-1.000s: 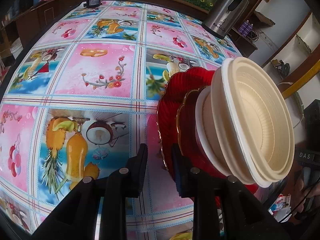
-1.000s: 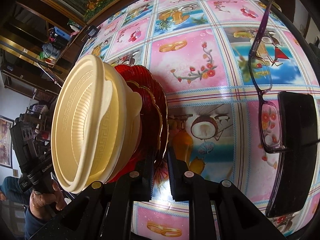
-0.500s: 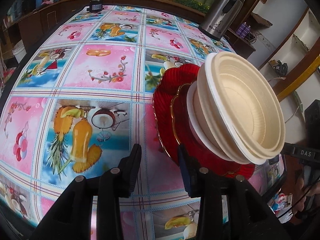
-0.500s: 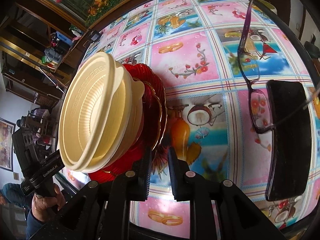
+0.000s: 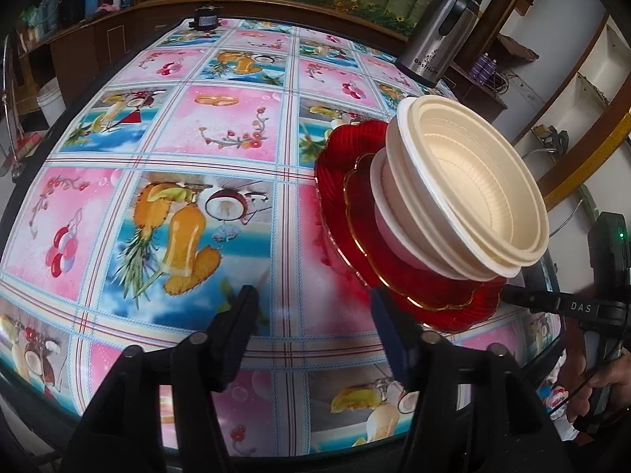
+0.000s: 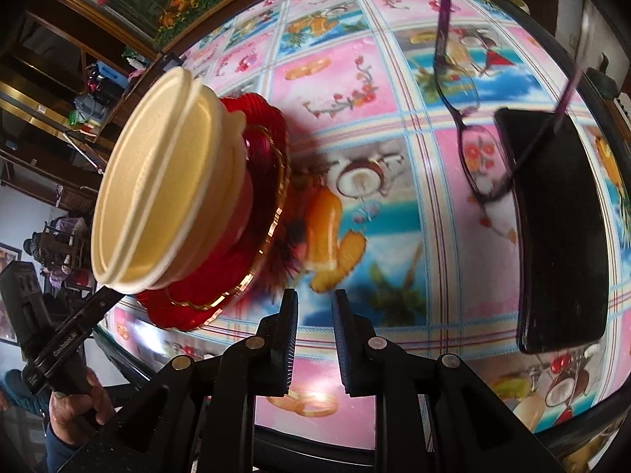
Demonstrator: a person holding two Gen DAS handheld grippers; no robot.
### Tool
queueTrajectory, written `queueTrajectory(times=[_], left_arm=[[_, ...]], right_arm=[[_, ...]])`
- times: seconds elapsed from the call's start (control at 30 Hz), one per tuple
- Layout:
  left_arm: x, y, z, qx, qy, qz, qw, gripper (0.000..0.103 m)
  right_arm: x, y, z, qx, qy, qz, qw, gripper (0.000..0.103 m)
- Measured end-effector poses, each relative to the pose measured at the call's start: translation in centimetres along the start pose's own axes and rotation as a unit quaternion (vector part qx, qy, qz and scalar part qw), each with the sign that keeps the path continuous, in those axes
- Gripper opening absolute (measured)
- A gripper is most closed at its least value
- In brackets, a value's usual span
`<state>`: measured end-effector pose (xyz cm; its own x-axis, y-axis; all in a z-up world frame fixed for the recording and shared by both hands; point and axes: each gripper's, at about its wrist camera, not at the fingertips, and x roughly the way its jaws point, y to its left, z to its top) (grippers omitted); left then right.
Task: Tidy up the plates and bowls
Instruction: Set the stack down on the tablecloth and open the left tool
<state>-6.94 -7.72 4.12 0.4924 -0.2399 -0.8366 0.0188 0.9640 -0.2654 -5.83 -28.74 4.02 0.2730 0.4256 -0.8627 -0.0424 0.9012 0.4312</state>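
Observation:
Two red plates (image 5: 347, 181) lie stacked on the fruit-print tablecloth (image 5: 221, 126), with nested cream bowls (image 5: 473, 189) on top. My left gripper (image 5: 313, 295) sits just in front of the plates' near rim. Its jaws are opening and nothing is between them. In the right wrist view the same bowls (image 6: 157, 181) and plates (image 6: 181, 311) stand to the left of my right gripper (image 6: 315, 295). Its jaws are opening by a narrow gap, with only tablecloth between them. Each view shows a finger of the other gripper (image 5: 552, 304) (image 6: 71, 339) beside the stack.
A steel jug (image 5: 437, 39) stands at the table's far right corner and a small black device (image 5: 205, 19) at the far edge. Purple eyeglasses (image 6: 469, 149) and a black case (image 6: 560, 236) lie right of my right gripper. A hand (image 6: 75, 402) grips the left tool's handle.
Both grippers have drawn back from the rim of the red plates. The left jaws have spread much wider, the right jaws a little. The stack now rests on the table by itself.

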Motion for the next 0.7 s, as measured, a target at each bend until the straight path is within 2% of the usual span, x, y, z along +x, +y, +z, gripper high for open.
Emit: queueTrajectory(times=[0.1, 0.17, 0.2, 0.3, 0.43, 0.57, 0.7], left_arm=[[-0.7, -0.2, -0.5, 0.004, -0.014, 0.009, 0.9999, 0.081], [-1.1, -0.3, -0.7, 0.008, -0.025, 0.012, 0.9996, 0.087], [-1.3, -0.4, -0.9, 0.010, -0.029, 0.012, 0.9994, 0.090], [-1.6, -0.6, -1.2, 0.019, -0.038, 0.023, 0.9988, 0.096], [-1.4, -0.7, -1.5, 0.023, -0.024, 0.027, 0.9991, 0.101], [-1.2, -0.6, -1.5, 0.022, -0.016, 0.039, 0.9989, 0.101], [-1.9, 0.1, -1.4, 0.012, -0.029, 0.046, 0.9985, 0.101]], right_arm=[[0.2, -0.2, -0.5, 0.001, -0.001, -0.004, 1.000, 0.027], [0.3, -0.2, -0.5, -0.001, -0.003, -0.011, 1.000, 0.034], [0.3, -0.2, -0.5, -0.001, -0.004, -0.013, 1.000, 0.042], [0.4, 0.1, -0.6, -0.009, -0.013, -0.023, 1.000, 0.051], [0.4, 0.1, -0.5, -0.009, -0.027, -0.041, 0.999, 0.080], [0.8, 0.2, -0.5, -0.031, -0.046, -0.071, 0.996, 0.084], [0.9, 0.1, -0.4, -0.051, -0.070, -0.102, 0.991, 0.088]])
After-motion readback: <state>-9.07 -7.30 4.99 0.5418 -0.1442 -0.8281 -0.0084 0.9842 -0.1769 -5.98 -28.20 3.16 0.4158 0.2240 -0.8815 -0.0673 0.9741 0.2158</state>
